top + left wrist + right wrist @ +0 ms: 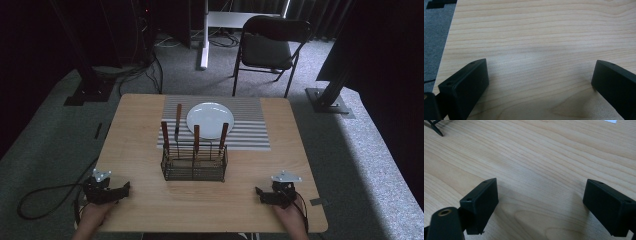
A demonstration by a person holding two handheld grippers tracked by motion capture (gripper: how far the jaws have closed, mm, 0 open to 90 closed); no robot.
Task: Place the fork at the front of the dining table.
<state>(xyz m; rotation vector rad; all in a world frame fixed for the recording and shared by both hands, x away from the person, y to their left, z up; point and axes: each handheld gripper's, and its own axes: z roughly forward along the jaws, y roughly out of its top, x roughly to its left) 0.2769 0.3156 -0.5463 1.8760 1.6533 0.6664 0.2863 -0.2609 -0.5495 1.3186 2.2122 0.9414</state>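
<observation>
Wooden table [140, 200], no readable writing or labels anywhere. Left gripper [540, 77] and right gripper [540, 197] rest at the near corners, jaws spread wide, holding nothing. Wire caddy [194, 164] with four wooden-handled utensils stands mid-table, white plate [210, 120] behind on striped mat [250, 125].

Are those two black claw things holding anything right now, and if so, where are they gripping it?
Nothing is held. The left hand-held gripper and the right hand-held gripper both have their jaws wide apart over the bare wooden table, with nothing between them.
</observation>
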